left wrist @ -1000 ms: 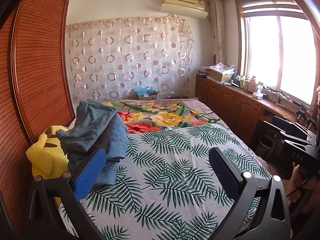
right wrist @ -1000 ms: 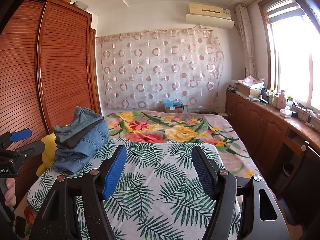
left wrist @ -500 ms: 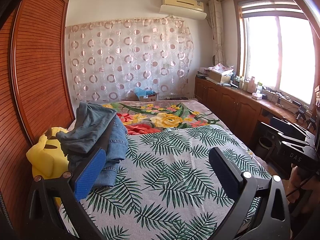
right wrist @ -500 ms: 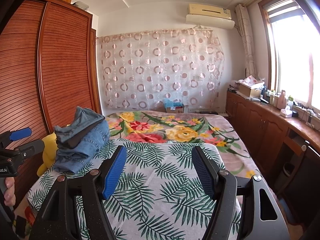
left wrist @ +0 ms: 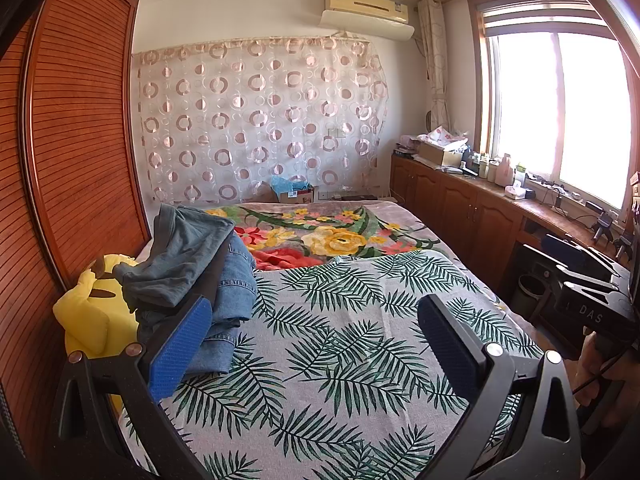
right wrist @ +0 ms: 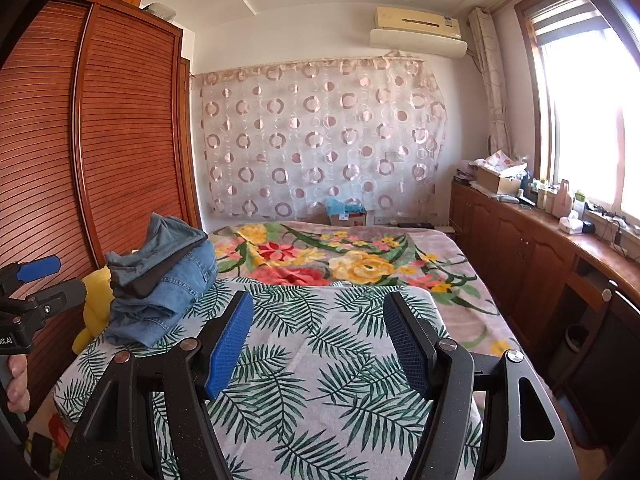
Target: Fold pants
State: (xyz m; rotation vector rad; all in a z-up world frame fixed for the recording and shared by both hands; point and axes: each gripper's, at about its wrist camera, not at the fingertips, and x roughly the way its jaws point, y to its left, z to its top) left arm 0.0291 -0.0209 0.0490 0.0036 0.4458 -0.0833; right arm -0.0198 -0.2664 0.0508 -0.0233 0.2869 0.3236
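Observation:
A pile of denim pants (left wrist: 200, 264) lies heaped at the left side of the bed, blue jeans under grey-blue ones; it also shows in the right wrist view (right wrist: 160, 280). My left gripper (left wrist: 312, 320) is open and empty, held above the palm-leaf sheet (left wrist: 340, 340), its left finger just in front of the pile. My right gripper (right wrist: 320, 332) is open and empty above the sheet (right wrist: 312, 392), to the right of the pile and apart from it. The left gripper also shows at the left edge of the right wrist view (right wrist: 36, 280).
A yellow plush toy (left wrist: 92, 320) sits between the pile and the wooden wardrobe (left wrist: 72, 160) on the left. A floral blanket (left wrist: 332, 236) covers the far half of the bed. Wooden cabinets (left wrist: 472, 216) with clutter run along the right under the window.

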